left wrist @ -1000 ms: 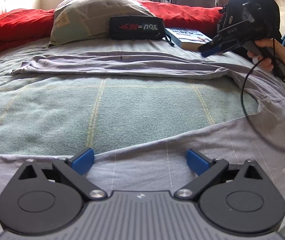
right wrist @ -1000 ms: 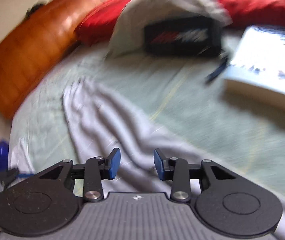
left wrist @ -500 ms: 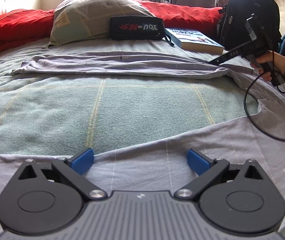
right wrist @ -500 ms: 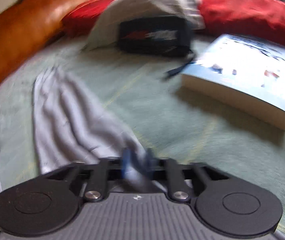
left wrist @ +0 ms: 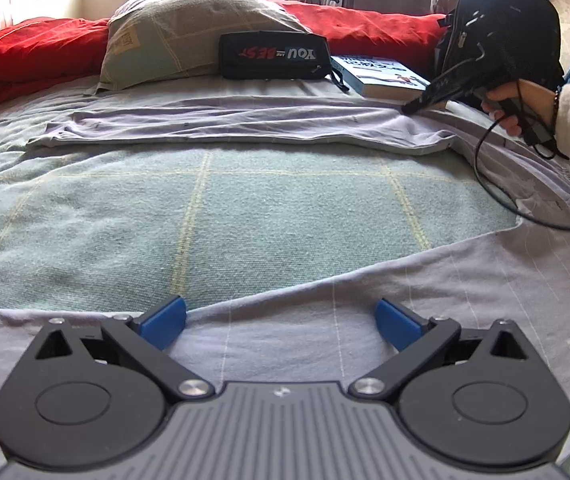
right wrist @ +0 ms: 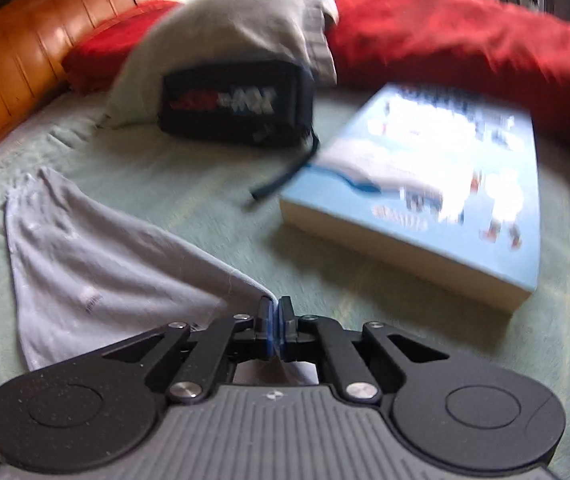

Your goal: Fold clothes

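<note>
A pale lilac-grey garment point(left wrist: 245, 120) lies spread on the bed, one long leg across the far side and another part under my left gripper point(left wrist: 281, 316). The left gripper is open, its blue pads wide apart just above the near cloth. My right gripper point(right wrist: 275, 312) is shut on the garment's point(right wrist: 105, 264) edge near the book. It also shows in the left wrist view point(left wrist: 409, 109), held by a hand at the far right.
A green checked blanket point(left wrist: 285, 208) covers the bed. A pillow point(left wrist: 189, 32), a black pouch point(left wrist: 273, 56), a blue book point(right wrist: 425, 184), red bedding point(right wrist: 465, 40) and a black backpack point(left wrist: 501, 28) lie at the far side. A wooden headboard point(right wrist: 13, 68) stands at the left.
My right gripper has closed from open onto the garment's edge and moved down toward the book. The left gripper has stayed still and open.
</note>
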The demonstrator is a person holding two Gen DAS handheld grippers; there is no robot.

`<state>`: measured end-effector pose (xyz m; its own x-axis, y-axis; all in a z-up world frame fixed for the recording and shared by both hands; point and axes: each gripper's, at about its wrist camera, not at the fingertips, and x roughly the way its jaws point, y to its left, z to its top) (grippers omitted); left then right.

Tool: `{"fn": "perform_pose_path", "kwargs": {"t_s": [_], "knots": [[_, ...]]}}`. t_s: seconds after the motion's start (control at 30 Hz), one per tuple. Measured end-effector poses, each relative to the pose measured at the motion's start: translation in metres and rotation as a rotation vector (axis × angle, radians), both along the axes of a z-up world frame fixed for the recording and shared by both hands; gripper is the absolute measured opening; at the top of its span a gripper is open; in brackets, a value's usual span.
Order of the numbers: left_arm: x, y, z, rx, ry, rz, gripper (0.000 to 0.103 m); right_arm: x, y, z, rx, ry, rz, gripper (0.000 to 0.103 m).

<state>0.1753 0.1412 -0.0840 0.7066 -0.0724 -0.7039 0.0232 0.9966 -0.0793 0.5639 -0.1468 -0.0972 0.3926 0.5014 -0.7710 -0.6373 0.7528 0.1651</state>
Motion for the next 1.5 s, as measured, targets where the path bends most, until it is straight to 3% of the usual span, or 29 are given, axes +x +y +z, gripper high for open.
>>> {"fn": "perform_pose_path", "kwargs": {"t_s": [0.13, 0.23, 0.43, 0.57, 0.73, 0.87, 1.0, 1.3, 1.43, 1.5], "knots": [[0.000, 0.001, 0.000, -0.001, -0.002, -0.005, 0.101, -0.005, 0.001, 0.019, 0.038, -0.043, -0.018, 0.018], [0.000, 0.002, -0.001, -0.003, -0.004, -0.008, 0.101, -0.008, 0.019, 0.038, 0.076, -0.068, 0.026, 0.020], [0.000, 0.004, 0.001, -0.010, -0.003, -0.013, 0.101, -0.013, 0.107, 0.050, 0.110, -0.072, 0.230, 0.020], [-0.001, 0.009, 0.003, -0.015, -0.003, -0.012, 0.101, -0.004, 0.172, 0.029, 0.069, -0.041, 0.297, 0.021], [-0.006, 0.015, -0.001, -0.033, -0.024, -0.017, 0.101, 0.003, 0.221, -0.001, 0.037, -0.007, 0.320, 0.021], [-0.008, 0.015, -0.002, -0.028, -0.036, -0.024, 0.101, -0.010, 0.227, -0.010, 0.026, -0.043, 0.363, 0.035], [-0.008, 0.015, -0.003, -0.027, -0.043, -0.028, 0.102, -0.026, 0.231, -0.011, -0.026, -0.129, 0.422, 0.035], [-0.008, 0.016, -0.005, -0.038, -0.050, -0.028, 0.102, -0.025, 0.202, 0.020, -0.015, -0.091, 0.358, 0.038], [-0.008, 0.016, -0.004, -0.038, -0.047, -0.024, 0.102, -0.024, 0.188, 0.035, -0.009, -0.074, 0.328, 0.049], [-0.007, 0.015, -0.004, -0.035, -0.044, -0.023, 0.102, -0.032, 0.164, 0.049, -0.003, -0.086, 0.317, 0.049]]}}
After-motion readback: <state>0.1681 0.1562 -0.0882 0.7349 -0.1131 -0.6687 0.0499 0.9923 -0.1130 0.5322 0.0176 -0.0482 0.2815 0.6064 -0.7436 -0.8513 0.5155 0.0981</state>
